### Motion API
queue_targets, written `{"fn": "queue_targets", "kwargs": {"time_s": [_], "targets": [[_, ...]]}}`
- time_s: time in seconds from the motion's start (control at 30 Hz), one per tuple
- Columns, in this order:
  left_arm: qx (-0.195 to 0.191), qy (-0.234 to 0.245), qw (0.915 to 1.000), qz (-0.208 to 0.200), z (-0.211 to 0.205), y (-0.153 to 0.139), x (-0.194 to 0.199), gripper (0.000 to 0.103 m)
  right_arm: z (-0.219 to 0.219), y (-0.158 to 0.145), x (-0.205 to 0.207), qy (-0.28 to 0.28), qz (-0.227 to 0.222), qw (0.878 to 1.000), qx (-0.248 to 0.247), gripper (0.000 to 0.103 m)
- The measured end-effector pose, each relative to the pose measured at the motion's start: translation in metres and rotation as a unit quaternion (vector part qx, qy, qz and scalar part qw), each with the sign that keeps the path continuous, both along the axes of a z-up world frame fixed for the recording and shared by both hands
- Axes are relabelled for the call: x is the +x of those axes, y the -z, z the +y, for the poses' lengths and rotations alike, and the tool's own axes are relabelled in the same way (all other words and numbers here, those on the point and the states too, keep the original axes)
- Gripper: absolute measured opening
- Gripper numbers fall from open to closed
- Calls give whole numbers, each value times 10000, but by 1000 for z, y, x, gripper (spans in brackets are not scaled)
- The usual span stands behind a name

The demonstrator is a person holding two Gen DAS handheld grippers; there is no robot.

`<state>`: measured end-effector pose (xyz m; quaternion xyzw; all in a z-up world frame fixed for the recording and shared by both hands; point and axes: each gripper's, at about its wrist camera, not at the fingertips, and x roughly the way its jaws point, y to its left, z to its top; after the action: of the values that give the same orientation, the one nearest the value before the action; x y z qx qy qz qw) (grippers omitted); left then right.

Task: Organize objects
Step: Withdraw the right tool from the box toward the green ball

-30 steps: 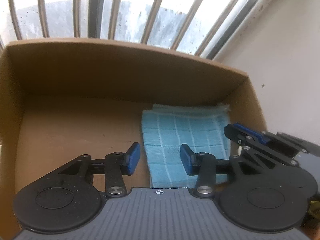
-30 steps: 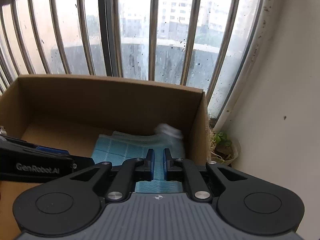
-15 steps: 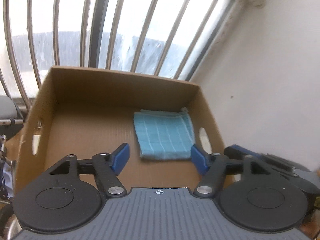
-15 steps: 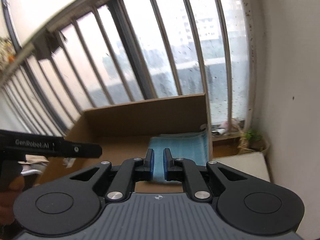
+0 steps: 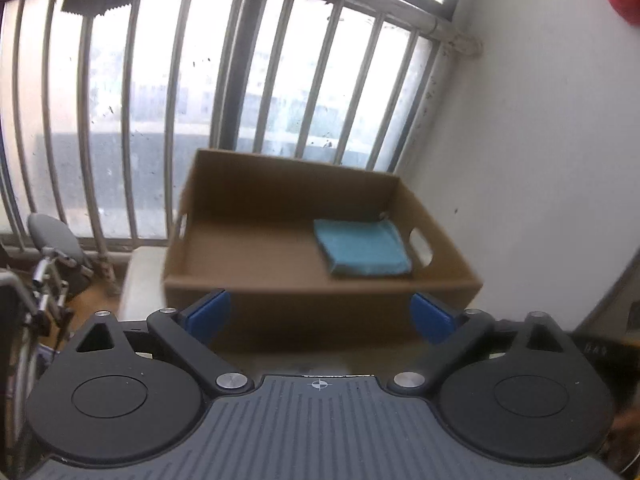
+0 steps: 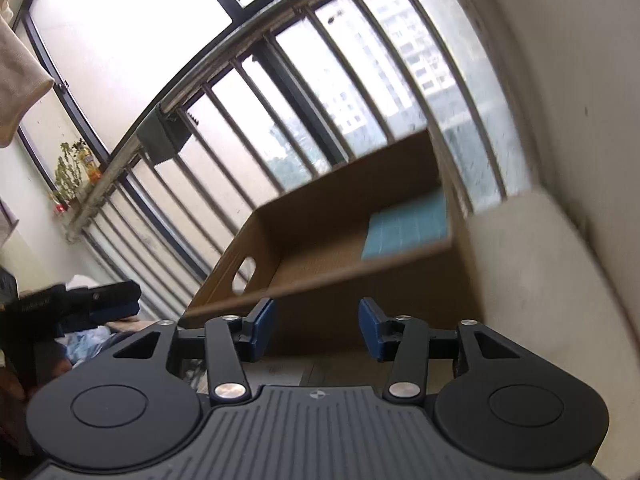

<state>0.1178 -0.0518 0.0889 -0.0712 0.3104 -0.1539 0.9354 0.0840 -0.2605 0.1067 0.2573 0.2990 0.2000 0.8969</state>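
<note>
Cardboard box (image 5: pixel 280 280) stands beyond both tongs, holding one folded blue cloth (image 5: pixel 362 247) in its far right corner against the right wall. Left gripper (image 5: pixel 320 316) is spread wide and holds nothing; right gripper (image 6: pixel 316 326) is parted, also bare. Motion blur softens the box's near rim in the right wrist view.

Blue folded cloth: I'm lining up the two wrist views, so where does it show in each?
Left wrist: the blue folded cloth lies right of centre, in the right rear corner of the cardboard box.
Right wrist: the cloth sits upper right of centre, in the box's far right corner.
Shared landmark: the barred window behind the box.
</note>
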Motion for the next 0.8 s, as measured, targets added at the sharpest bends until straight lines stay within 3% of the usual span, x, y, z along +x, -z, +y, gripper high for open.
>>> {"fn": "queue_targets", "kwargs": {"time_s": [0.1, 0.27, 0.4, 0.53, 0.8], "targets": [[128, -84, 9998, -112, 3, 14, -18, 99, 13, 18, -6, -164, 217, 9995, 134, 56], [-36, -101, 9997, -240, 6, 39, -41, 101, 35, 42, -1, -357, 682, 9967, 244, 60], [364, 3, 9989, -311, 1, 56, -57, 102, 48, 54, 6, -493, 970, 9935, 328, 67], [597, 210, 9978, -176, -8, 74, -56, 102, 66, 64, 15, -689, 1197, 9898, 336, 69], [426, 644, 9966, 277, -17, 105, -41, 102, 103, 77, 33, -1174, 1542, 9809, 143, 69]]}}
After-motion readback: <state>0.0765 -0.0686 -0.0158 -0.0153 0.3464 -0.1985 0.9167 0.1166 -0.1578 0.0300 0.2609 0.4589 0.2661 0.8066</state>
